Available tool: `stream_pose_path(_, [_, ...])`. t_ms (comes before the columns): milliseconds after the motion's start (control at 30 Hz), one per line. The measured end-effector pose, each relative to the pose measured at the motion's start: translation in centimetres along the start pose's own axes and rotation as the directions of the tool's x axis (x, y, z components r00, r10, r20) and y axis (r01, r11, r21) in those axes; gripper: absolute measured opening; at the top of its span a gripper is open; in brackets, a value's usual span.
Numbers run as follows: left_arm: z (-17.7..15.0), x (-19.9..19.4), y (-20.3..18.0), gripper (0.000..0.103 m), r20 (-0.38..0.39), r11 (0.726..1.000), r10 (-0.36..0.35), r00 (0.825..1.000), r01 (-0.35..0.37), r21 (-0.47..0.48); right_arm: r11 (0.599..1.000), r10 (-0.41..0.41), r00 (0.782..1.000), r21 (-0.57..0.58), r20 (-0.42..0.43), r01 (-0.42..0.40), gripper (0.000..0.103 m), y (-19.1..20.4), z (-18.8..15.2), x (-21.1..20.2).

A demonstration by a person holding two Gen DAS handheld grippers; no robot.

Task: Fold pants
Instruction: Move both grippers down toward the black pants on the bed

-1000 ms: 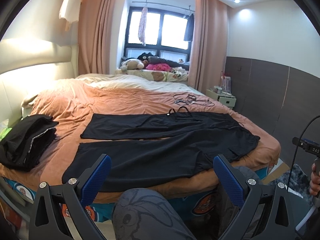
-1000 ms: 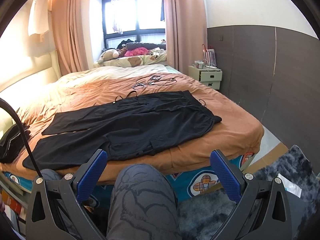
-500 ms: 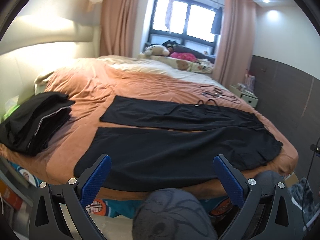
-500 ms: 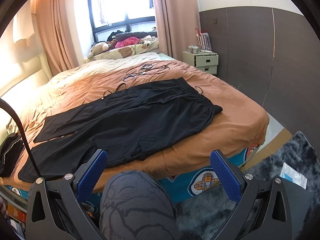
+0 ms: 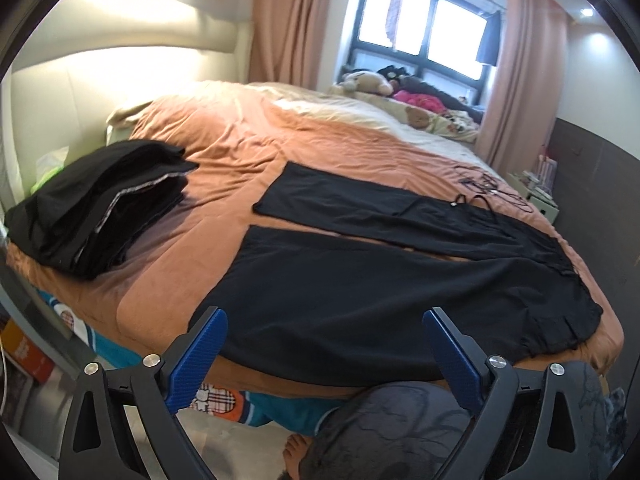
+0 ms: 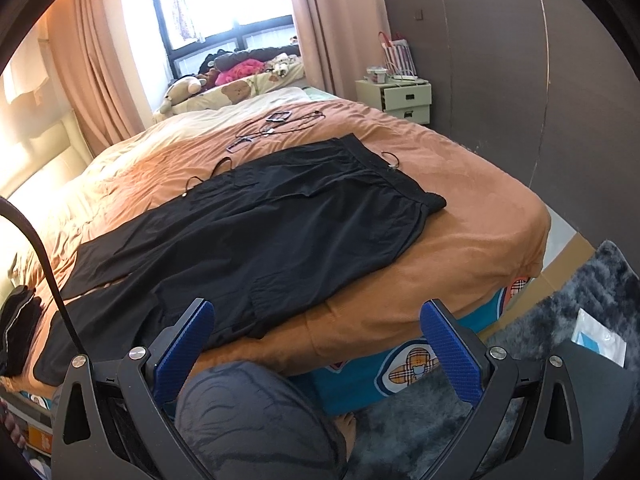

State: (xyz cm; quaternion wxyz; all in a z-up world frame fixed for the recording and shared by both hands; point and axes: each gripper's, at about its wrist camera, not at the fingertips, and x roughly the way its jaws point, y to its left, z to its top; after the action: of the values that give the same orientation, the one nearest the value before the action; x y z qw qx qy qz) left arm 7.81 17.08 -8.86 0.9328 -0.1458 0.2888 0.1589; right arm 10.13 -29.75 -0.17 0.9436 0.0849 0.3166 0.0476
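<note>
Black pants [image 5: 360, 288] lie flat across the orange bed cover [image 5: 224, 152], the two legs side by side, hems to the left and waistband to the right. My left gripper [image 5: 324, 320] hovers at the bed's near edge over the near leg. Its blue-padded jaws are wide and closing, and they press on nothing. In the right wrist view the waist end of the pants [image 6: 260, 232] lies ahead. My right gripper [image 6: 316, 312] stands open before the bed edge, clear of the cloth.
A pile of folded black clothes [image 5: 100, 208] sits at the bed's left end. Black hangers and cords [image 6: 276, 124] lie beyond the pants. The person's knee [image 6: 248, 420] is below the grippers. A nightstand [image 6: 404, 100] and a grey rug [image 6: 560, 320] are at right.
Both grippers have drawn nearer the bed's front edge and tipped downward; the pants now fill more of each view. The left view has swung left toward the folded pile. The pants have not moved.
</note>
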Motion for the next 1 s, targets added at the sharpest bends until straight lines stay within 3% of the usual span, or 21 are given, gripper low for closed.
stream_pose_path(167, [-0.6,1.6,2.3,0.083,-0.054,0.998,0.027,0.998,-0.030,-0.059,0.999,0.031,0.999,0.029,-0.027,-0.031,0.103,-1.5,1.2,1.9])
stream_pose_path(433, [-2.2,3.7,4.9,0.082,-0.114,0.983,0.032,0.993,-0.052,-0.178,0.998,0.041,0.994,0.053,-0.098,-0.036,0.099,-3.1,2.4,5.6])
stream_pose_path(600, [-3.1,5.4,5.8,0.079,-0.156,0.972,0.030,0.987,-0.065,-0.228,0.995,0.070,0.983,0.080,-0.167,-0.057,0.089,-3.9,3.1,8.2])
stream_pose_path(767, [-4.0,7.4,7.0,0.069,-0.200,0.955,0.001,0.980,-0.060,-0.292,0.993,0.073,0.980,0.108,-0.184,-0.053,0.089,-5.1,4.0,9.9])
stream_pose_path(1000, [-4.8,9.2,7.9,0.064,-0.230,0.932,-0.021,0.973,-0.065,-0.357,0.990,0.081,0.977,0.129,-0.198,-0.056,0.086,-6.0,4.5,12.5])
